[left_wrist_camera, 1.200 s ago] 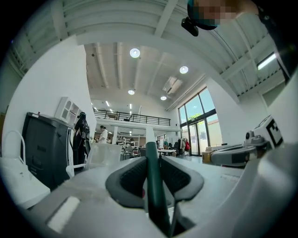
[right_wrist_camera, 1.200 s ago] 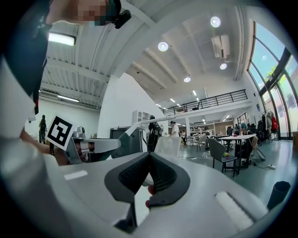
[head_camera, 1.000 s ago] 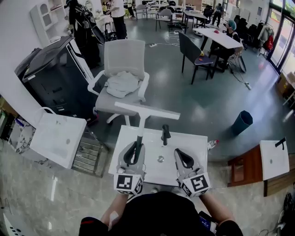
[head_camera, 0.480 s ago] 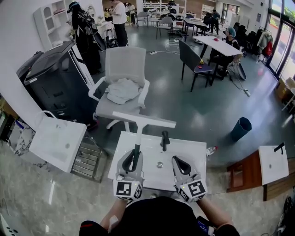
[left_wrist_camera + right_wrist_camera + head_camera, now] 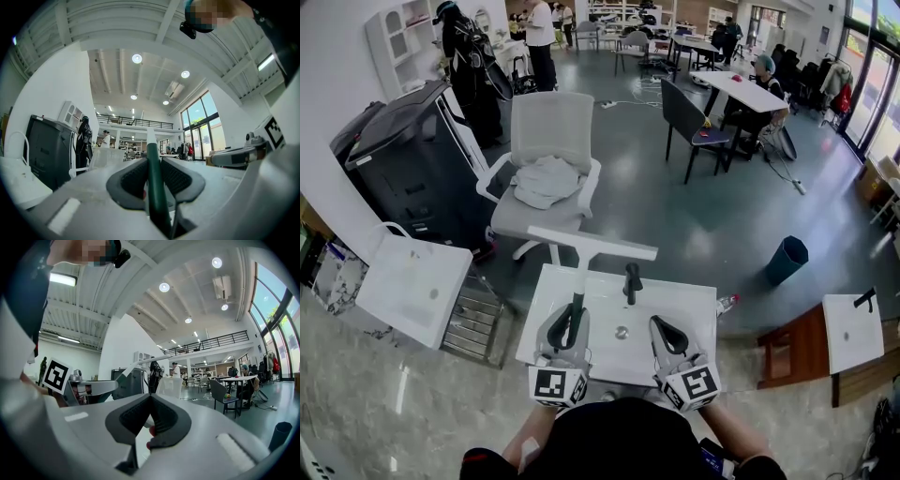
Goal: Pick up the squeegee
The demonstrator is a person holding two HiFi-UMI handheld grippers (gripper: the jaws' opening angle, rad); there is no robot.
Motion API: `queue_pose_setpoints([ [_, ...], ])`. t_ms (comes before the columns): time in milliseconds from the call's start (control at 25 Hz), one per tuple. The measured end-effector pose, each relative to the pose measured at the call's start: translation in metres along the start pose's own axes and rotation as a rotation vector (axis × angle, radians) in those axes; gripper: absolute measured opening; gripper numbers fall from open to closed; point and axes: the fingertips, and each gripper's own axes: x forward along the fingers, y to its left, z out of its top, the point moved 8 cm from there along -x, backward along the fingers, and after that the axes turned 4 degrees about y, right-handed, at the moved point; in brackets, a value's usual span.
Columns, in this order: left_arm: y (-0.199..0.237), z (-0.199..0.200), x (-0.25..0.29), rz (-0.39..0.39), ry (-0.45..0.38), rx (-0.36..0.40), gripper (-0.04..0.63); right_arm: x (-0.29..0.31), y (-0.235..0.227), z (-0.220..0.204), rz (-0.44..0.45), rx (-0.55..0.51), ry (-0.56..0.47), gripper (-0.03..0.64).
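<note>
I am holding both jaws over a smooth white surface (image 5: 684, 305), with a round metal drain (image 5: 622, 332) lying between them and a slim black tap (image 5: 632, 279) standing just ahead. Beyond it a glossy grey floor (image 5: 675, 220) is running past a white mesh-backed chair (image 5: 551, 127) with a crumpled pale cloth (image 5: 546, 178) on its seat. My left gripper (image 5: 573, 317) is clamping its ribbed dark pads on the dark-green handle of the squeegee (image 5: 591, 242), whose long white T-shaped blade is jutting ahead of those jaws, while my right gripper (image 5: 664, 330) is keeping its jaws together and empty alongside.
</note>
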Motion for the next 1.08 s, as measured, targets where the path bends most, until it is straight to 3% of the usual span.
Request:
queue_pose_setpoints([
  [1080, -0.008, -0.004, -0.003, -0.024, 0.000, 0.016, 0.107, -0.013, 0.001, -0.005, -0.015, -0.002, -0.010, 0.000],
])
